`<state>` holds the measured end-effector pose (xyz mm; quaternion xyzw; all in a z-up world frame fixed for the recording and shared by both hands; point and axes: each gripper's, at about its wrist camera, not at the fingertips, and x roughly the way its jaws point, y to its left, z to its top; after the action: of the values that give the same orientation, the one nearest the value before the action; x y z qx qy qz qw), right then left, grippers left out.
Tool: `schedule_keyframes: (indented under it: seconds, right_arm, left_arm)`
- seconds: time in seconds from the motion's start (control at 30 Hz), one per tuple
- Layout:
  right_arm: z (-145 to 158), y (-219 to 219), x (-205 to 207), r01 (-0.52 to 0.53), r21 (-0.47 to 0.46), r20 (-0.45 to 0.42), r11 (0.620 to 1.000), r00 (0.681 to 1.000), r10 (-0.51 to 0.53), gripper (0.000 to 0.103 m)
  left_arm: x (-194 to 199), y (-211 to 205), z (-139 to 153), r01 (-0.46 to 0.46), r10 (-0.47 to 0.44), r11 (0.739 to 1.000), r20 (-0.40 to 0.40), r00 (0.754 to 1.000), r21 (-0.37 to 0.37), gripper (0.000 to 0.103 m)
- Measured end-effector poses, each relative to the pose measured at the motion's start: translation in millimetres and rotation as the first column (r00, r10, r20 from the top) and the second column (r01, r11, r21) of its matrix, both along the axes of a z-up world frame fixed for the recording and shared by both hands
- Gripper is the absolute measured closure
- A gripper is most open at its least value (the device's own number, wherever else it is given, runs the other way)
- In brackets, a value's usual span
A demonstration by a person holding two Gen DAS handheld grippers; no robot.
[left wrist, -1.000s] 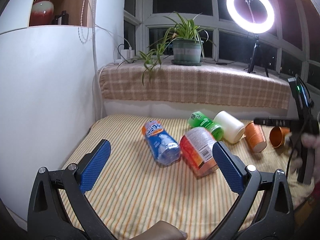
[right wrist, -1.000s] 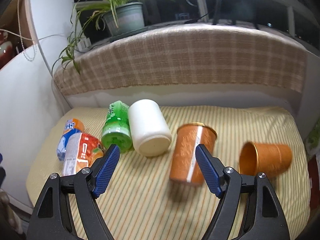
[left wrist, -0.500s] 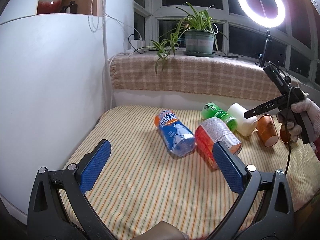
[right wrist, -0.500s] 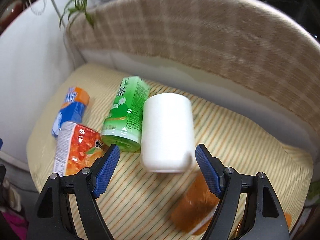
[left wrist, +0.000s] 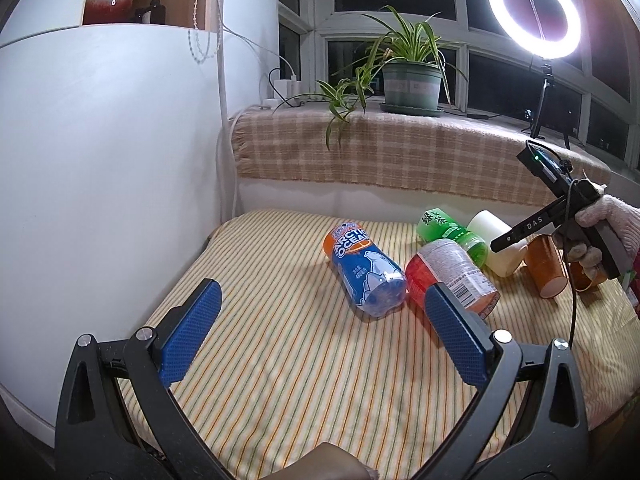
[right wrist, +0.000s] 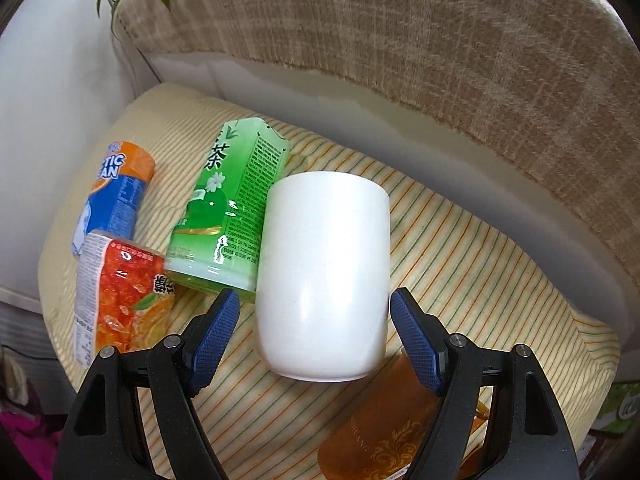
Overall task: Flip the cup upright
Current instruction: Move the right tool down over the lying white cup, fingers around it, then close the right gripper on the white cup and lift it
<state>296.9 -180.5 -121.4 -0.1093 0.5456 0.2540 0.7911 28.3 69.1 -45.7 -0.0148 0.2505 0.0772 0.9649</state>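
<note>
The right gripper (right wrist: 314, 330), jaws spread, straddles the toppled smooth white ceramic cup (right wrist: 324, 276) for a sidewall grasp. The left gripper (left wrist: 318, 332) waits spread, empty.

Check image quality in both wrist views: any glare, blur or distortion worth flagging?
Left wrist view: the ring light blows out to pure white, windows are black, and fisheye bends the white wall; the cloth is sharp. Right wrist view: evenly lit, soft highlight on the white cup, strong curving of the checked blanket, no evident motion blur.
</note>
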Motion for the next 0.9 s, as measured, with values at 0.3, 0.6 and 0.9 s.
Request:
schedule_keyframes:
  seconds: [0.3,0.6,0.9]
  right_arm:
    - [-4,2,2,0.015,0.013,0.003,1.000,1.000,-0.015,0.032]
    - [21,-23,-12,0.039,0.059,0.045,0.997,0.998,-0.042,0.033]
    - [33,-37,-28,0.058,0.103,0.054,0.993,0.997,-0.063,0.033]
  left_arm:
    - [1,-6,3,0.008,-0.008,1.000,0.007,1.000,0.010,0.000]
    - [-4,-8,7,0.013,-0.013,1.000,0.014,1.000,0.016,0.000]
    - [-9,-14,9,0.025,-0.025,1.000,0.019,1.000,0.020,0.000]
